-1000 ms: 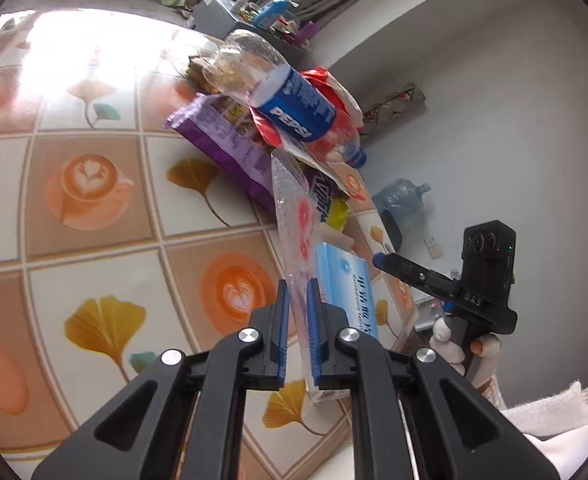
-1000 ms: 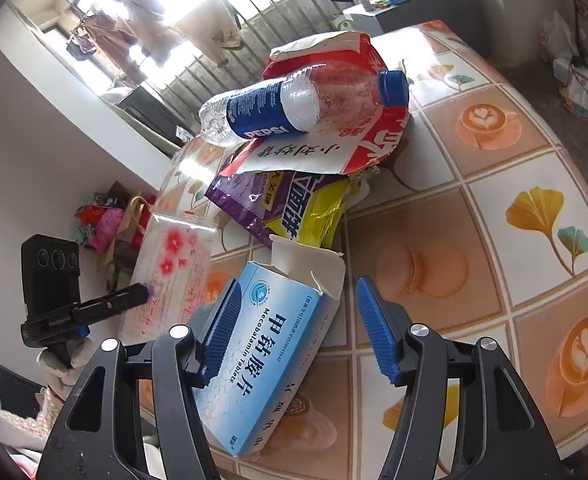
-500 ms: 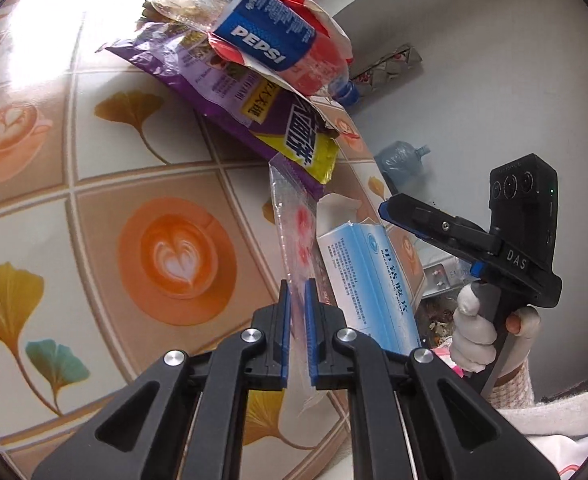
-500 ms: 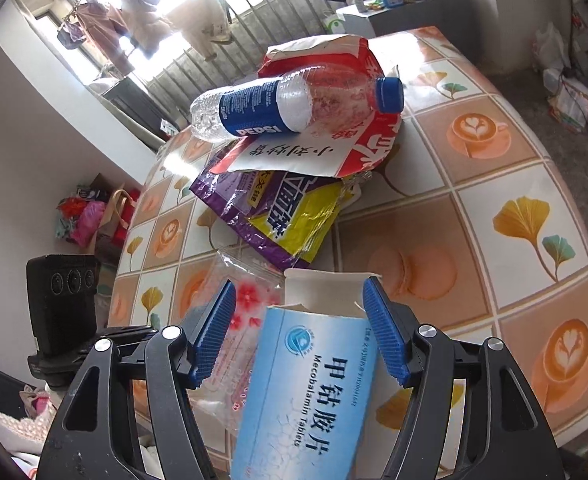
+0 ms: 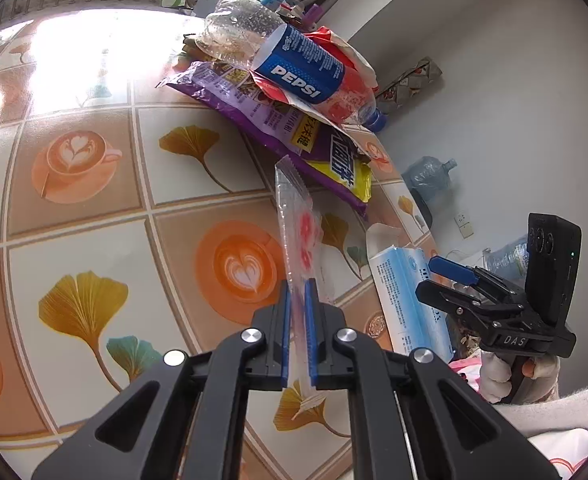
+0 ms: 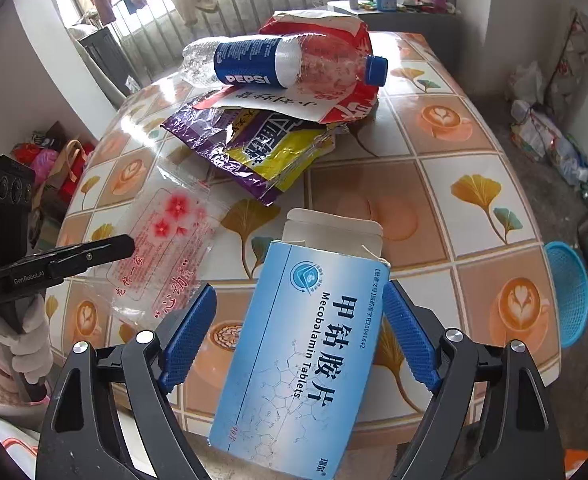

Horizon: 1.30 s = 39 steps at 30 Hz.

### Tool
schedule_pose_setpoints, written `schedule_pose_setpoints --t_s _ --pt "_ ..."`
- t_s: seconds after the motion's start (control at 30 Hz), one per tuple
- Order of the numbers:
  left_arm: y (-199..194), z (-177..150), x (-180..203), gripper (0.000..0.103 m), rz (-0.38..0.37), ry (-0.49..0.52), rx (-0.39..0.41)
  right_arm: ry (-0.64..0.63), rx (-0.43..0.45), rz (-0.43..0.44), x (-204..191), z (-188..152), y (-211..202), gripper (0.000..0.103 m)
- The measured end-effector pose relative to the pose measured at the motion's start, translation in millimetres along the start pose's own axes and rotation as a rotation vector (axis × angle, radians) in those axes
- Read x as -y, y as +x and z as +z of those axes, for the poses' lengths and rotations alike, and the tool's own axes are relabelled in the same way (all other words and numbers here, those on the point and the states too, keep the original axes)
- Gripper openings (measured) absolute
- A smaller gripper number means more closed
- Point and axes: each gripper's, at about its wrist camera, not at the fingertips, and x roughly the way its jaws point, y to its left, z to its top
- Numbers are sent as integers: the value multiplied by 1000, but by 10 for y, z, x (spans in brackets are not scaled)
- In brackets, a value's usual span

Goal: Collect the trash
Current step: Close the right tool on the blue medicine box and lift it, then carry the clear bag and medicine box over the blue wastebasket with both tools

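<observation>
**Right jaws let go of the tablet box**

Our left gripper (image 5: 298,336) stays clenched on the clear flower-printed wrapper (image 5: 300,232). Our right gripper (image 6: 300,340) has just been opening; the blue Mecobalamin tablet box (image 6: 306,344) sits loose between the jaws (probably dropping, over the table edge).

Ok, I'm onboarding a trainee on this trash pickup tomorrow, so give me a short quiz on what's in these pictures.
1. True or false: the left hand-held gripper is shut on the clear wrapper.
2. What lies on top of the trash pile? A) the blue box B) the Pepsi bottle C) a cup
3. Fill in: the blue box sits between the pads of the right hand-held gripper, whose jaws have just been ____.

Key
1. True.
2. B: the Pepsi bottle lies on its side on the red bag, above the purple packet.
3. Opening; the pads stand clear of the box.
</observation>
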Motion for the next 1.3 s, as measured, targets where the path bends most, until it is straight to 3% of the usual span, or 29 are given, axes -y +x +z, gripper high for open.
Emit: schedule_pose_setpoints --t_s 0.17,0.5,0.9,1.3 --pt "48 -17 128 6 18 48 -2 -32 -16 -70 -30 -34 54 82" --pt "67 -33 203 6 35 71 -10 14 -85 -16 -14 -237 170 82" --pt "133 0 300 6 43 101 -30 61 -50 23 143 -265 93 72" --pt "220 229 691 6 -1 213 -68 263 45 139 637 -317 -158 71"
